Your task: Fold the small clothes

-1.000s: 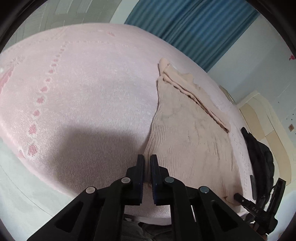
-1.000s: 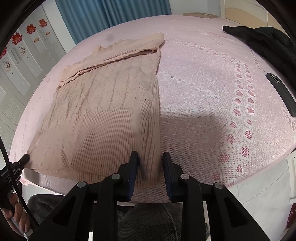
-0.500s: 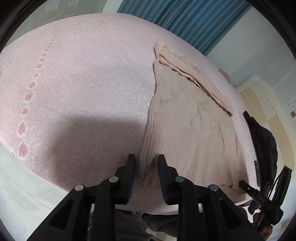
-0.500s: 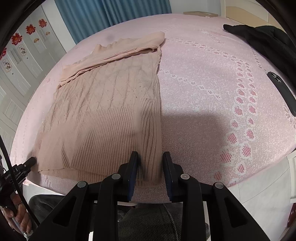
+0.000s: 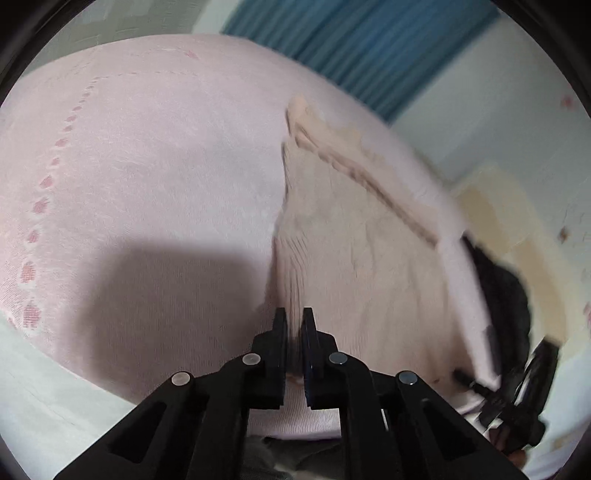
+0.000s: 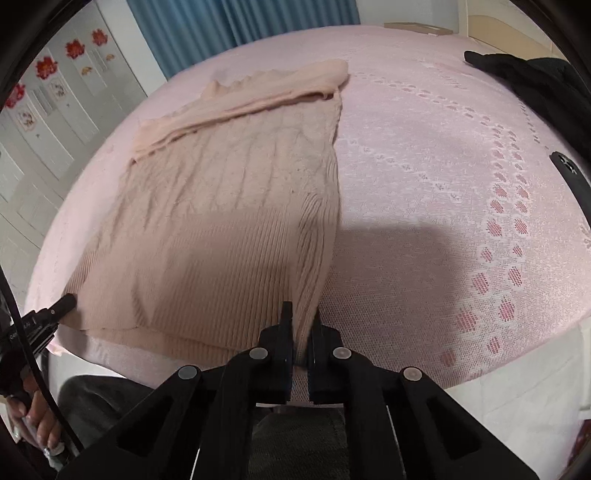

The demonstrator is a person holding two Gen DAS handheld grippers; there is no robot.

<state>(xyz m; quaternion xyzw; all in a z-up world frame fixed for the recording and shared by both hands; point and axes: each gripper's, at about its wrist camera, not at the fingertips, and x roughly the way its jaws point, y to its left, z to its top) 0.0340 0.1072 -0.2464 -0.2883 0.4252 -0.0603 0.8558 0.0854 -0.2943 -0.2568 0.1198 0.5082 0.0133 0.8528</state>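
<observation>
The beige ribbed and cable-knit sweater (image 6: 229, 221) lies flat on the pink lace-patterned bedspread (image 6: 424, 177) of a bed, its ribbed hem toward the near edge and its folded sleeves bunched along the far end. At the hem's right corner, the right tool (image 6: 301, 325) has just been closing its black jaws and now pinches the ribbed edge, knit fabric visible between them. At the opposite hem corner, the left tool (image 5: 293, 325) has likewise just been closing and is pressed onto the sweater's ribbed edge, which lifts slightly into the jaws; this view is blurred. In the right wrist view the tip of the left tool touches the near left hem corner, with the person's hand (image 6: 35, 417) behind it. A black garment (image 6: 543, 85) lies on the bedspread well apart from the sweater, on the far right. Blue curtains (image 6: 229, 29) hang beyond the bed.
</observation>
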